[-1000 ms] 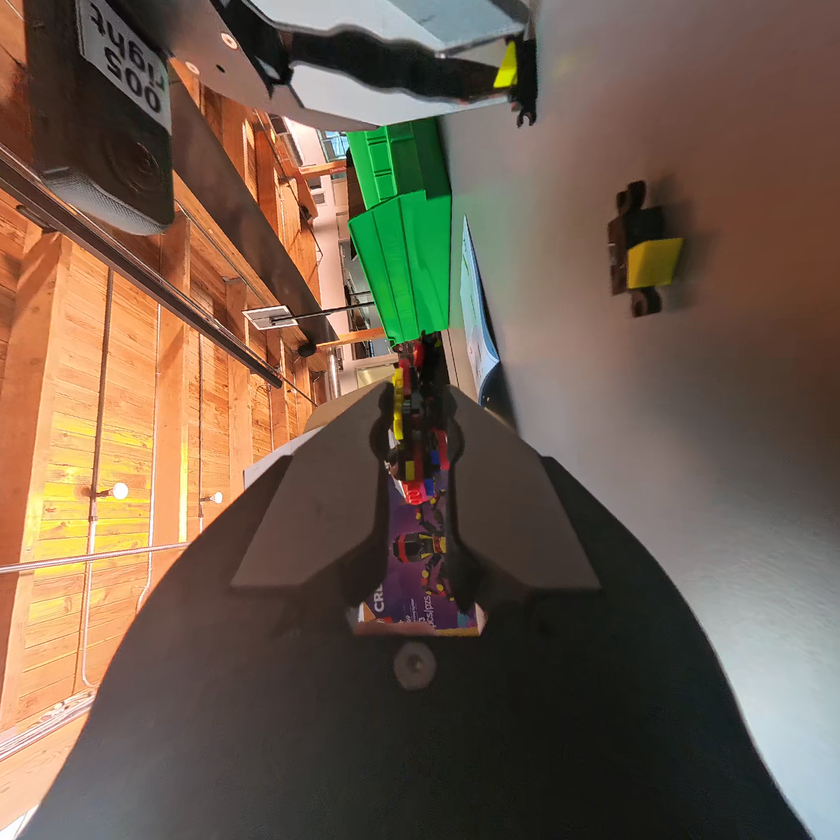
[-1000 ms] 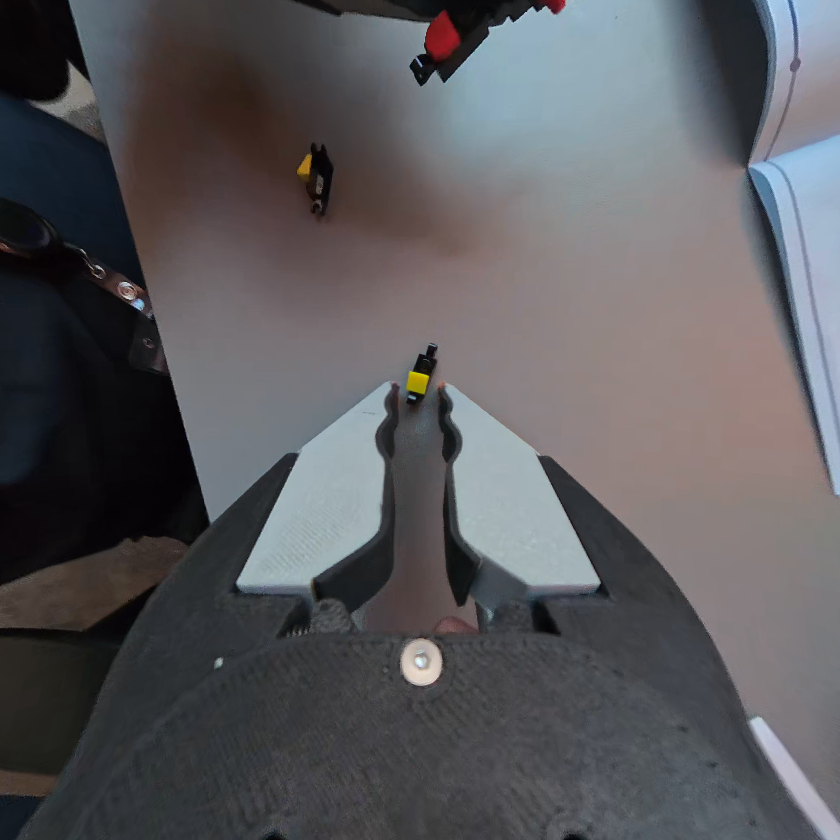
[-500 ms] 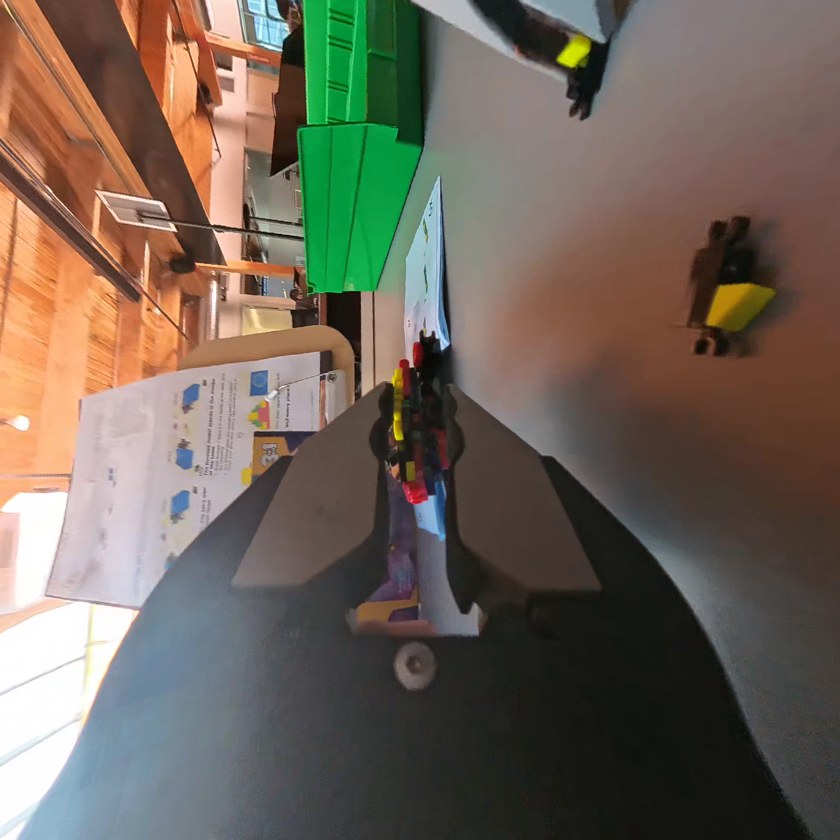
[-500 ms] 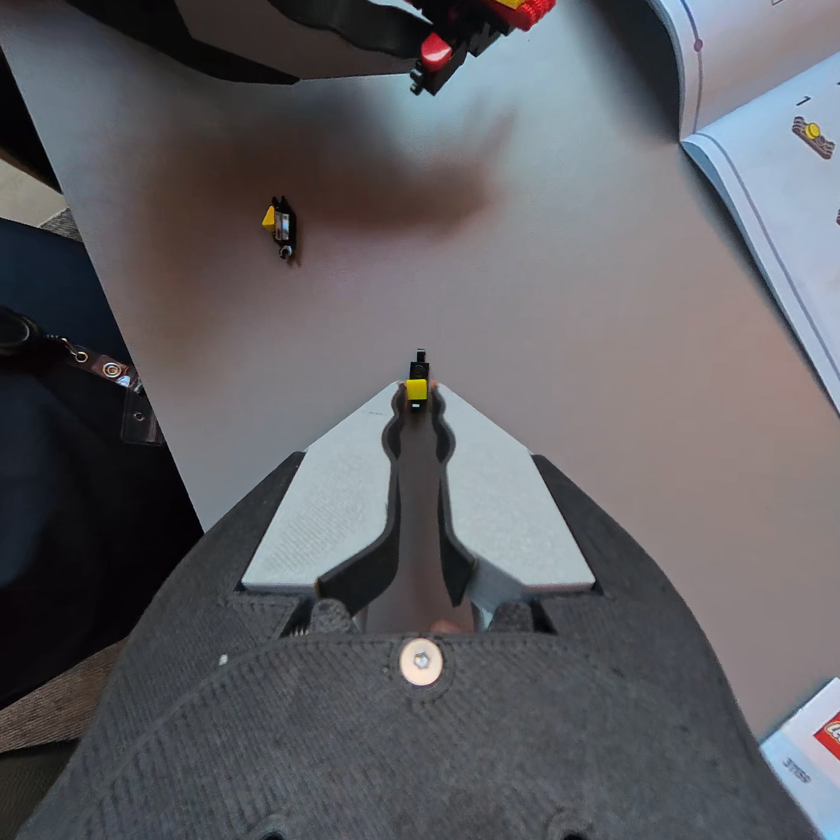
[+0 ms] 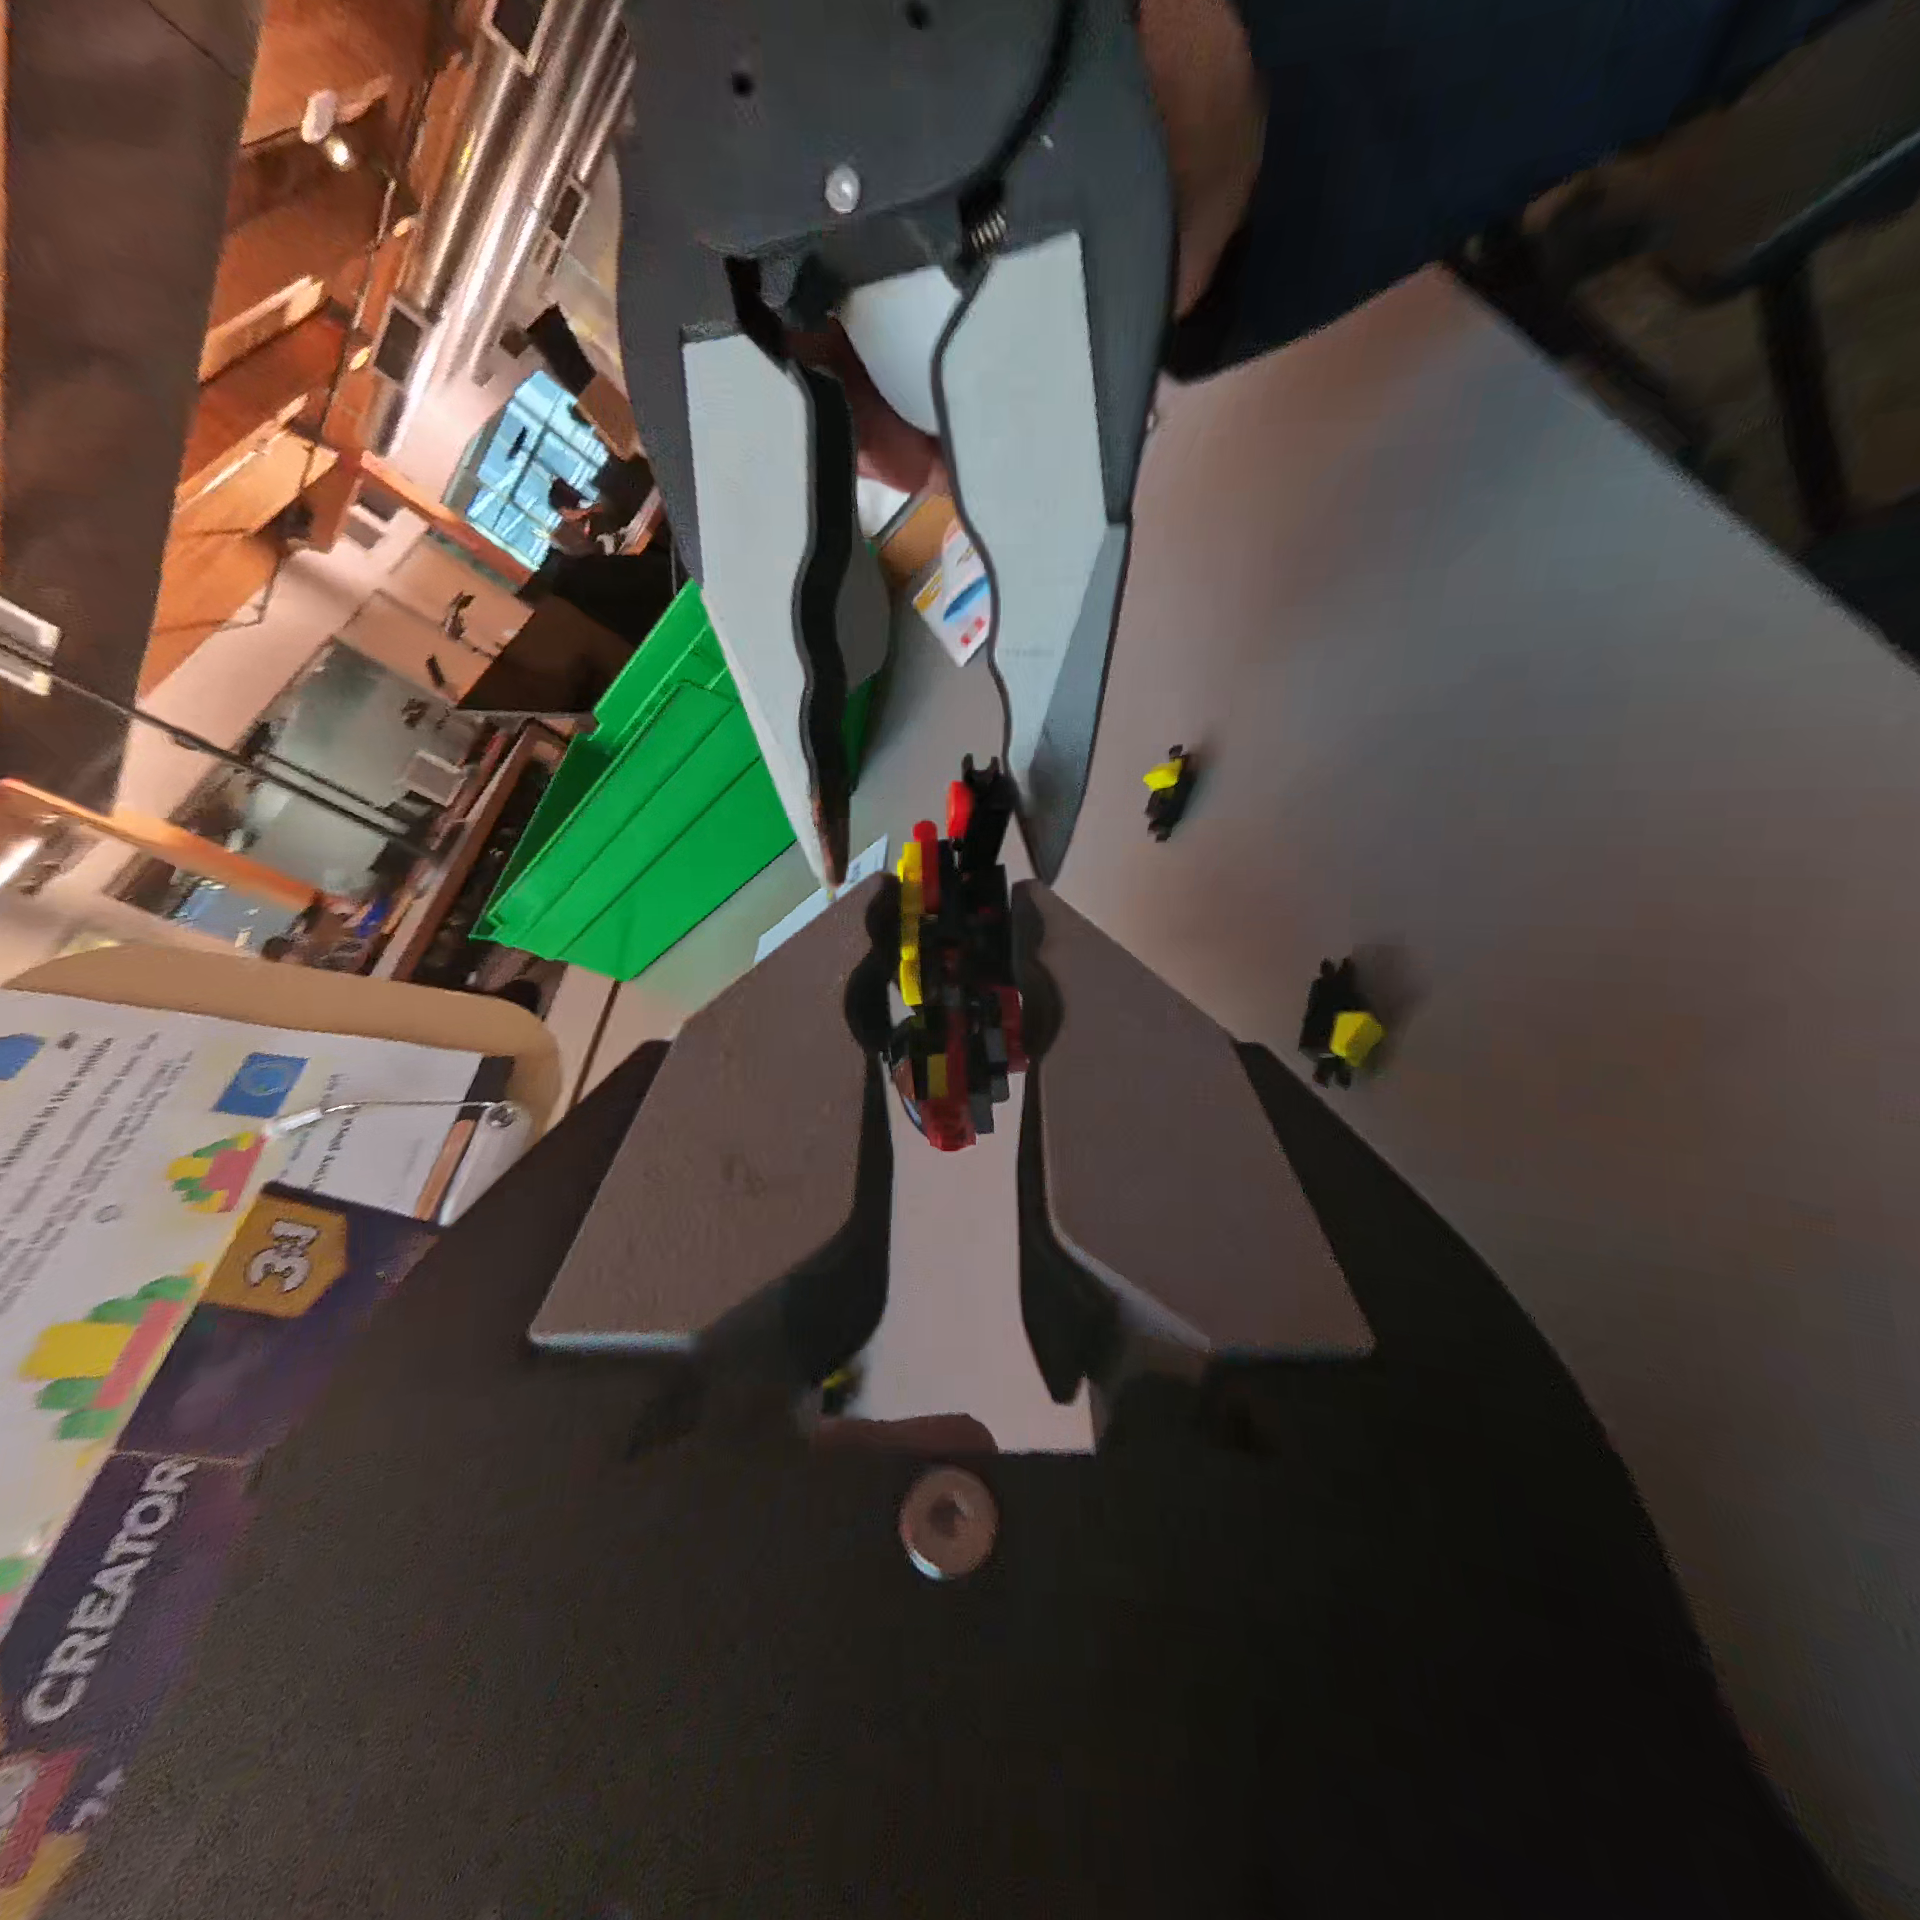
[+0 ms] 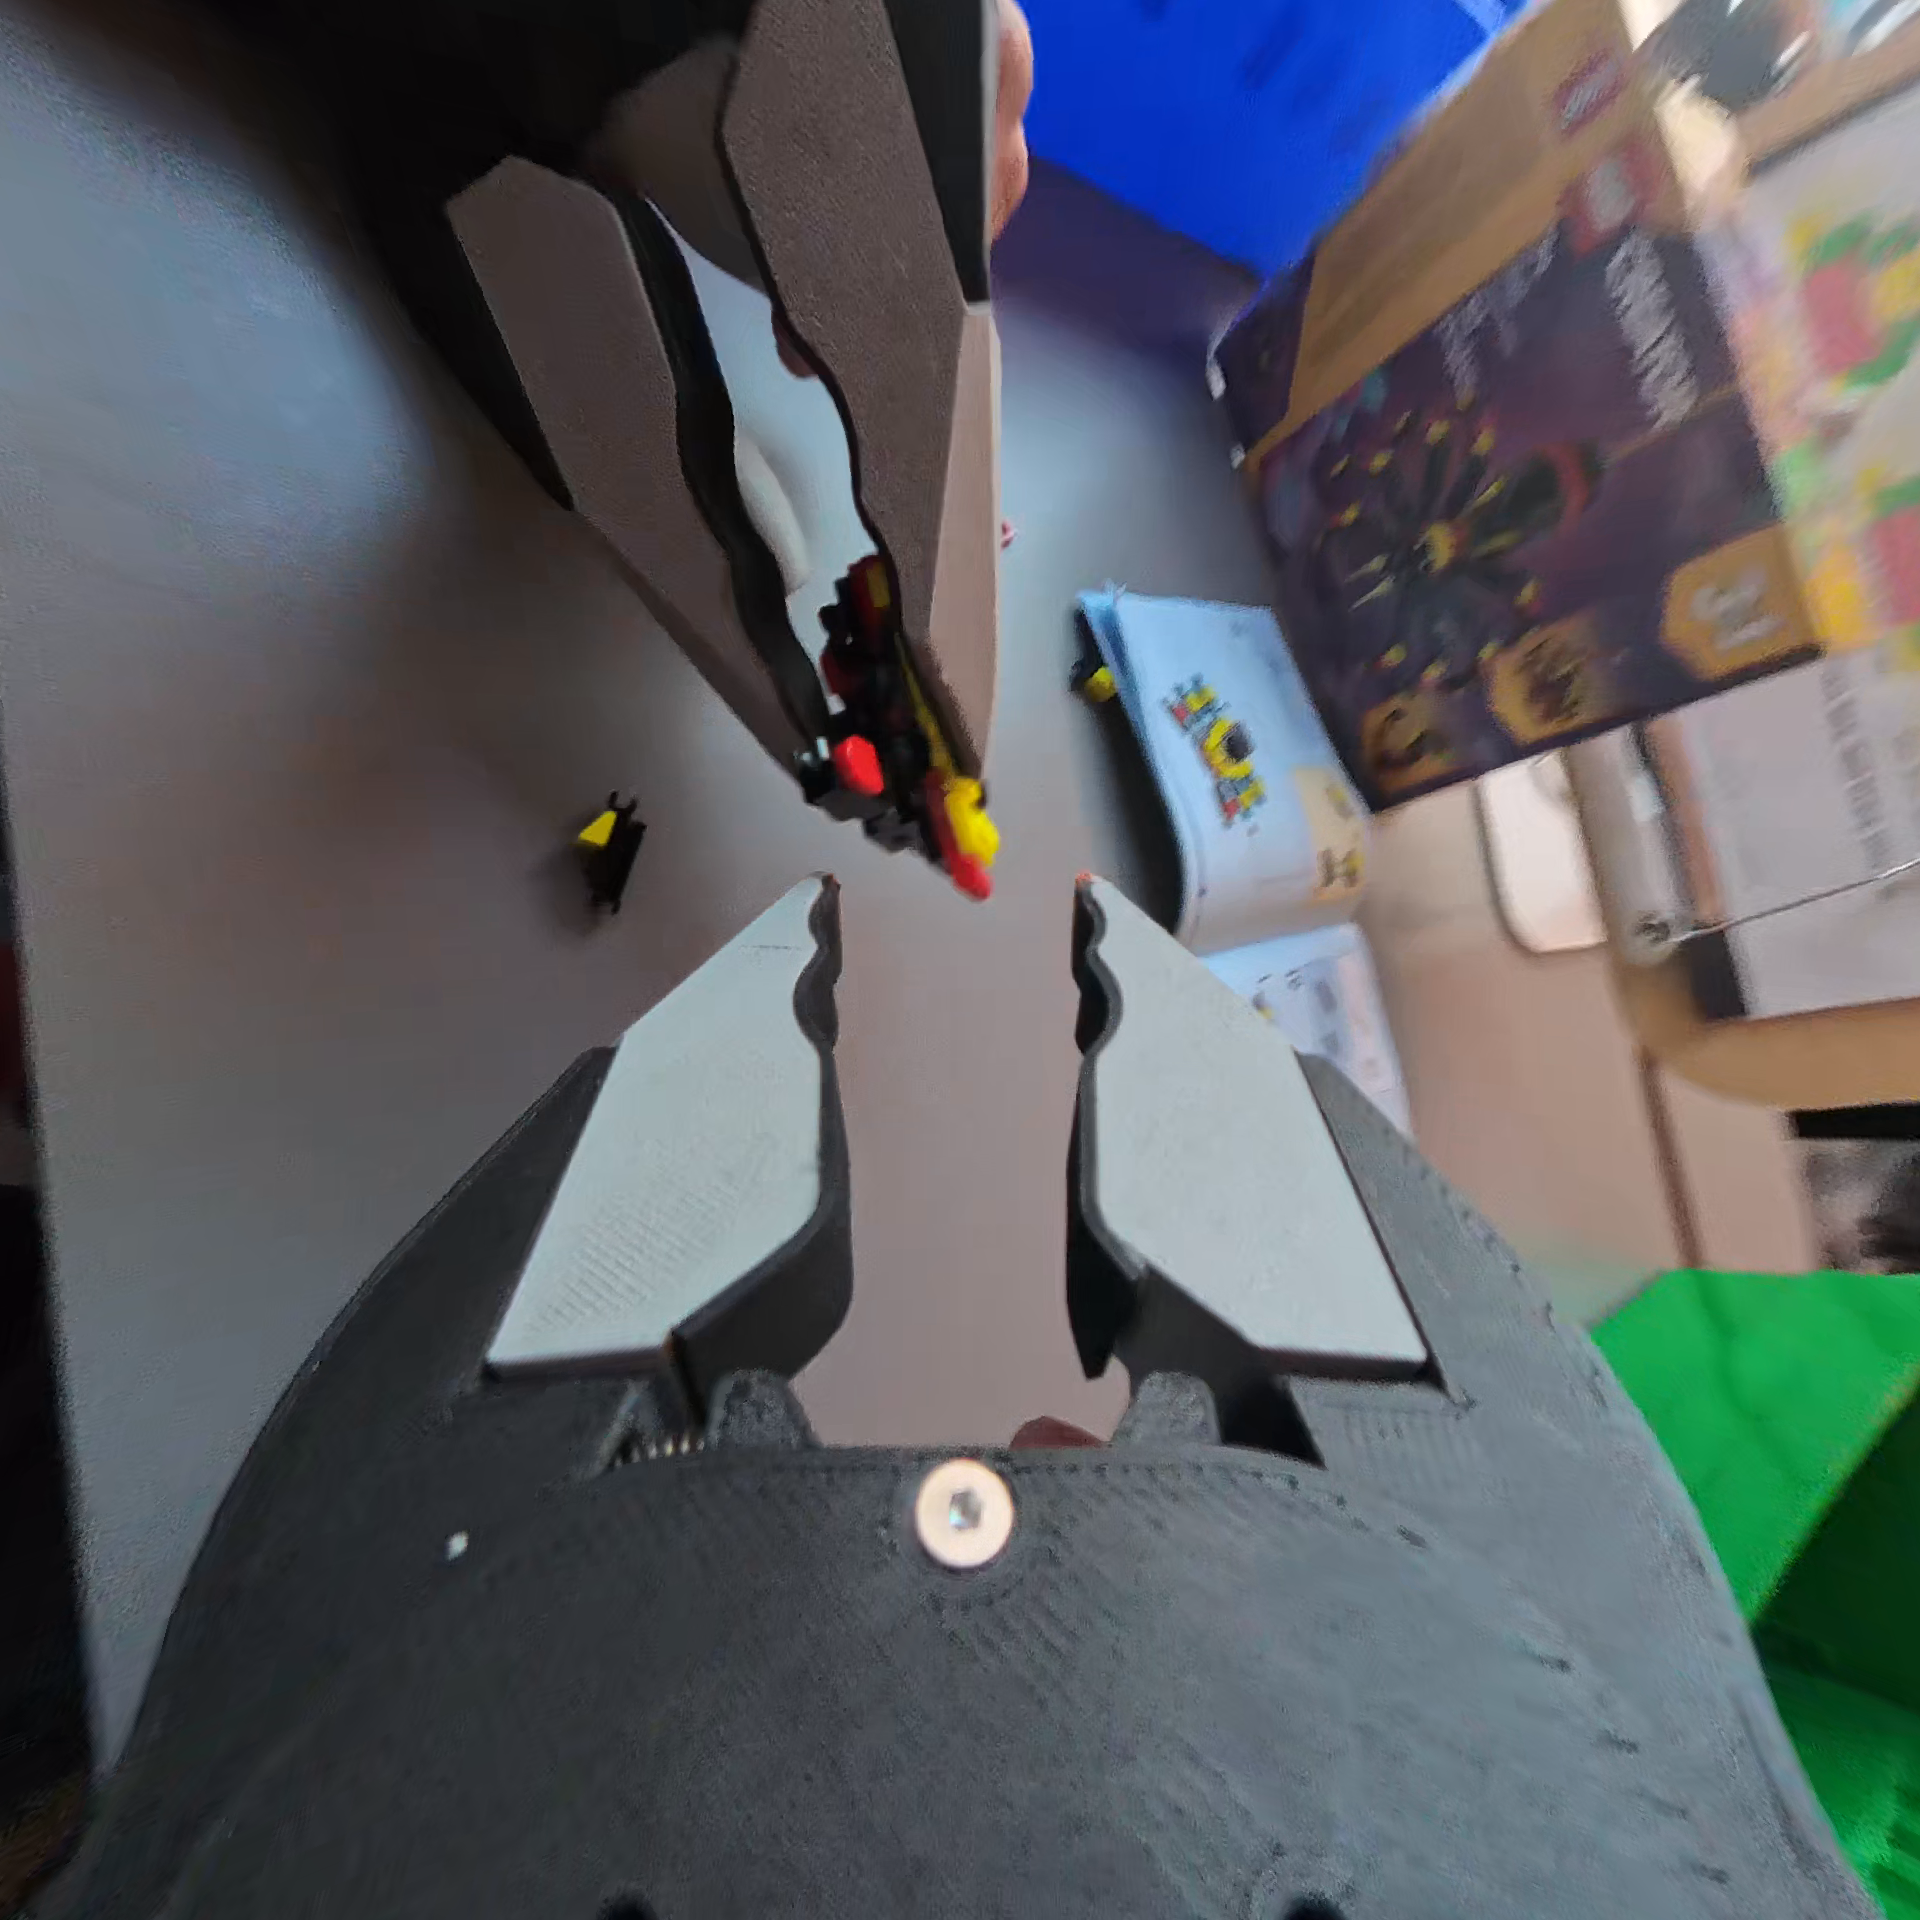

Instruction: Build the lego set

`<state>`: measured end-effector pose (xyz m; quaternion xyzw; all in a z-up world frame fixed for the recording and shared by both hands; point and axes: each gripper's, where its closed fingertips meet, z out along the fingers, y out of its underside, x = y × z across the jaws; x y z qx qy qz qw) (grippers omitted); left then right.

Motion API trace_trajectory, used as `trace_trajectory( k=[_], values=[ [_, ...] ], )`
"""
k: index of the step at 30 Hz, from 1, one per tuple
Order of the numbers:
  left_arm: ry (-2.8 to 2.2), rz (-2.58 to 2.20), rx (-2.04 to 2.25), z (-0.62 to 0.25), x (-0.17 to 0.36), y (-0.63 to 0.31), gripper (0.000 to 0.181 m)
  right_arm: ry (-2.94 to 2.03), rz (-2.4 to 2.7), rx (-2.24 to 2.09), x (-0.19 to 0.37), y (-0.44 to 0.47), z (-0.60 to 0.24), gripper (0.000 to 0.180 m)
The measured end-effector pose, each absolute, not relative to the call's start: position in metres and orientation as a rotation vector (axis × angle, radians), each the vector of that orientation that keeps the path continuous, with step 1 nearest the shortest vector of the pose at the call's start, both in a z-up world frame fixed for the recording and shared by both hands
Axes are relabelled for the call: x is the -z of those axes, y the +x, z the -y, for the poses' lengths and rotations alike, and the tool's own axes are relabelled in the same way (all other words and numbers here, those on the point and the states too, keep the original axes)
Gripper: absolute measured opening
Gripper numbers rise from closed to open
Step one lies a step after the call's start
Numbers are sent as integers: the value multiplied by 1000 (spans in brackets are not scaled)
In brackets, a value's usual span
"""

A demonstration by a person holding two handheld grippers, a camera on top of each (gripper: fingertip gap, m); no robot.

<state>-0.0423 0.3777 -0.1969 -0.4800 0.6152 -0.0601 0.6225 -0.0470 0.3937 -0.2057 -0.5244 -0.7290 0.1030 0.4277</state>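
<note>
Lego build [image 5: 951, 997], a small cluster of black, red and yellow bricks, is sitting clamped between the fingers of the left gripper [image 5: 954, 904], which is holding it up above the grey table [image 5: 1558, 727]. Its red and yellow end is sticking out past the fingertips toward the right gripper [image 6: 954, 883], whose jaws are standing spread apart with nothing between them, pointing straight at the build and just short of touching it. In the left wrist view, two loose black-and-yellow pieces are lying on the table toward its near edge, one [image 5: 1338, 1029] closer to the camera and one [image 5: 1166, 787] farther off, well apart from each other. An instruction booklet [image 6: 1226, 769] is lying open on the table beyond the grippers, with another small yellow piece [image 6: 1093, 681] just beside its edge. A purple set box [image 6: 1507, 499] is standing behind the booklet, and green bins [image 5: 644, 821] are sitting at the table's far side.
</note>
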Motion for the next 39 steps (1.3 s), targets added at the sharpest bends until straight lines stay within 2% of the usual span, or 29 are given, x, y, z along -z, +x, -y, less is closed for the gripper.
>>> trace_trajectory(
  k=[1, 3, 6, 7, 14, 17, 21, 29, 36, 39],
  values=[
    [-1099, -1402, 182, -375, 193, -43, 18, -1246, 1825, -210, 203, -51, -392, 41],
    [-1098, -1378, 241, -373, 187, -46, 17, -1160, 1848, -148, 201, -56, -387, 21],
    [-1082, -1380, 290, -367, 183, -48, 17, -1116, 1825, -131, 196, -60, -386, 19],
    [-1080, -1376, 293, -367, 182, -48, 16, -1116, 1808, -150, 194, -61, -386, 9],
    [-1106, -1383, 330, -365, 185, -46, 14, -1144, 1728, -341, 199, -61, -383, 9],
    [-1102, -1380, 382, -362, 185, -45, 14, -1152, 1753, -368, 203, -60, -376, 28],
    [-1092, -1389, 410, -358, 186, -41, 14, -1143, 1771, -380, 203, -60, -371, 30],
    [-1075, -1359, 458, -353, 177, -41, 14, -1098, 1739, -392, 197, -62, -365, 21],
    [-1101, -1339, 413, -361, 175, -54, 32, -1095, 1708, -391, 193, -54, -370, 21],
    [-1111, -1377, 424, -358, 181, -51, 31, -1084, 1728, -388, 195, -54, -367, 21]
  ],
)
